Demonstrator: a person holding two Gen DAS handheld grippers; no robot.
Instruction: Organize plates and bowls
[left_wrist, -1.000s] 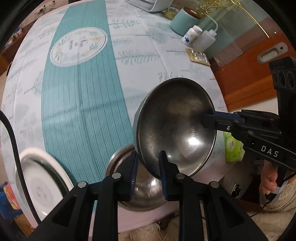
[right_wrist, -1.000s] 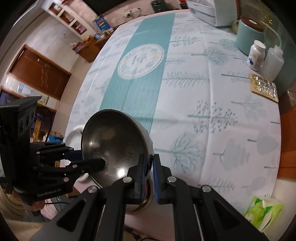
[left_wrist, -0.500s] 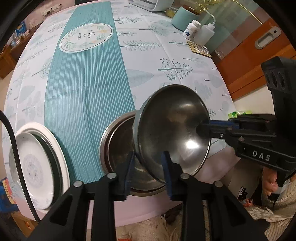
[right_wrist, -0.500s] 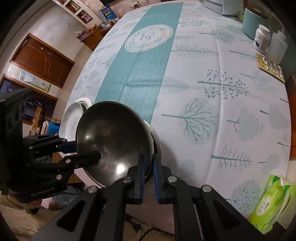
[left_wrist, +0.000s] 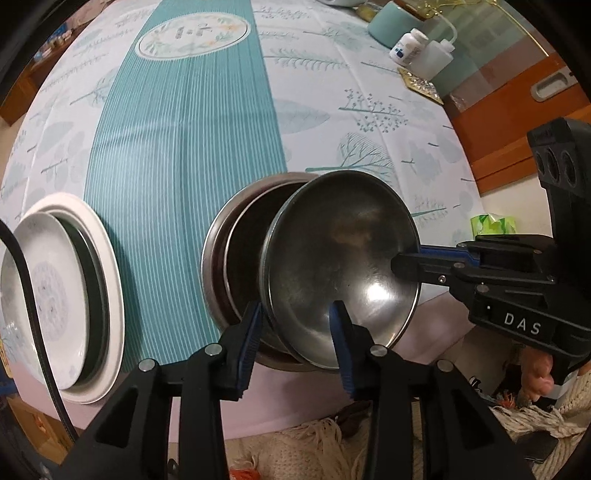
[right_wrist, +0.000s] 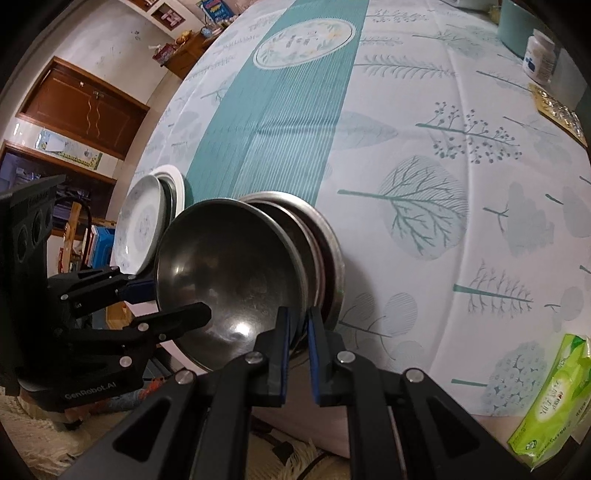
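Observation:
A steel bowl (left_wrist: 343, 266) (right_wrist: 229, 273) sits tilted in a stack of larger steel bowls (left_wrist: 236, 243) (right_wrist: 328, 251) near the table's front edge. My left gripper (left_wrist: 295, 328) straddles its near rim with the fingers parted and a gap on both sides; in the right wrist view it (right_wrist: 173, 302) is at the bowl's left rim. My right gripper (right_wrist: 297, 328) is shut on the bowl's opposite rim; in the left wrist view it (left_wrist: 406, 262) comes in from the right. A stack of white plates (left_wrist: 55, 291) (right_wrist: 147, 221) lies to the left.
A green tissue pack (right_wrist: 550, 391) (left_wrist: 493, 225) lies at the table's front right. A pill bottle (left_wrist: 410, 46), a squeeze bottle (left_wrist: 439, 59), a foil blister pack (left_wrist: 421, 86) and a teal canister (left_wrist: 391, 22) stand at the far right. A teal runner (left_wrist: 184, 140) crosses the tablecloth.
The bowl has come down from the air into the stack of steel bowls. My left gripper's fingers have opened off its rim. My right gripper still grips it.

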